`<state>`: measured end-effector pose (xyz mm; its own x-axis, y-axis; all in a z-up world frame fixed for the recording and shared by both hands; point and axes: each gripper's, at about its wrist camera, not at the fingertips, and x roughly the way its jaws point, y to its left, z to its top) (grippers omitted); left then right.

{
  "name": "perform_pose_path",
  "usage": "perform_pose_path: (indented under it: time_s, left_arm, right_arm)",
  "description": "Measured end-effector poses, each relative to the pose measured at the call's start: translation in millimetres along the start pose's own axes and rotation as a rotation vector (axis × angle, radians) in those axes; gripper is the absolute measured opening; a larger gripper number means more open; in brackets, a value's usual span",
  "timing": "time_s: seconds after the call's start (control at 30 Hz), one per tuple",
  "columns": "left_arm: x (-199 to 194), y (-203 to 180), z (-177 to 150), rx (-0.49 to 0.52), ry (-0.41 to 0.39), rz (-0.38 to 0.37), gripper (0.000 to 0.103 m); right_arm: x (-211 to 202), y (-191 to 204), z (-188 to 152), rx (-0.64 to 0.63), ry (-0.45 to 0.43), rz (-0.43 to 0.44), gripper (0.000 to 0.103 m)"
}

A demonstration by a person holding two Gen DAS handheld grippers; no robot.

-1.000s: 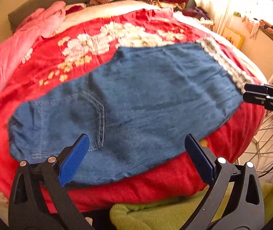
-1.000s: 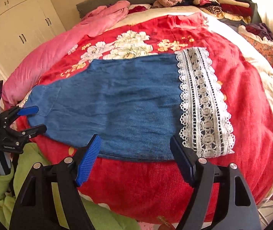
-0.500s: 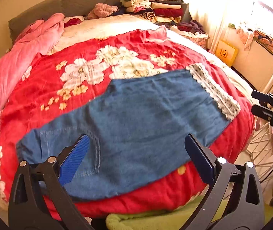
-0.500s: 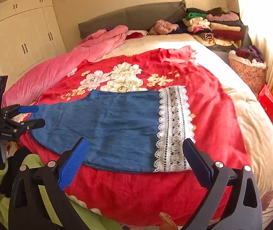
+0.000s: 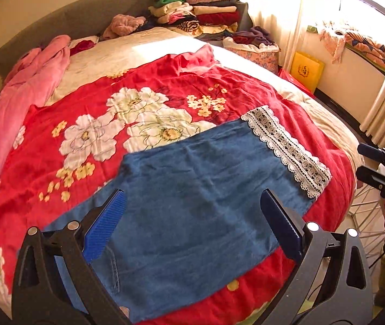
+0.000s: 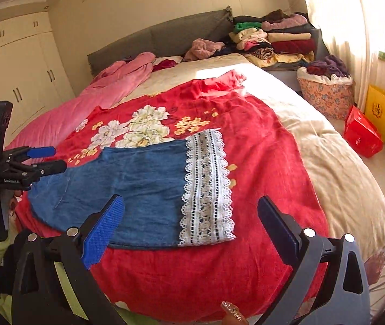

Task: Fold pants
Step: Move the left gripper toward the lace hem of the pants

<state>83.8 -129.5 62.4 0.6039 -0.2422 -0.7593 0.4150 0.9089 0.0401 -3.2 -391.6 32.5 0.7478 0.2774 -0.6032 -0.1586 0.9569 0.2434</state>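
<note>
Blue denim pants (image 5: 192, 203) lie flat on the red quilt (image 5: 151, 86), long axis crosswise before me, lace hem (image 6: 206, 189) nearer my right gripper (image 6: 189, 230), waist nearer my left gripper (image 5: 192, 224), both gaping empty

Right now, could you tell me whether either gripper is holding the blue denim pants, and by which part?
Nothing is held. The left gripper and right gripper are both open, above the blue denim pants lying flat on the red floral blanket.
</note>
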Motion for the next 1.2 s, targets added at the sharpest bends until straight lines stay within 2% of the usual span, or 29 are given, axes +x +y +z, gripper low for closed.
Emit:
perform_pose_path:
  time_s: [0.37,0.6,0.9,1.03,1.1,1.2]
  left_arm:
    - [68,-28,43,0.124,0.022,-0.028,0.093]
    - [113,-50,66,0.210,0.048,-0.067,0.093]
    - [165,-54,79,0.236,0.118,-0.099,0.092]
    - [182,-52,83,0.221,0.144,-0.142,0.081]
    - [189,-51,83,0.207,0.156,-0.178,0.073]
    - [197,-52,79,0.208,0.174,-0.238,0.060]
  right_arm:
    - [26,-15,-14,0.049,0.052,-0.002,0.098]
    - [48,-18,-17,0.111,0.081,0.045,0.098]
    - [67,-17,-21,0.146,0.109,0.077,0.098]
    - [82,-17,-25,0.162,0.137,0.086,0.097]
    - [85,-16,-25,0.171,0.145,0.090,0.083]
    - [86,-14,-21,0.167,0.131,0.092,0.074]
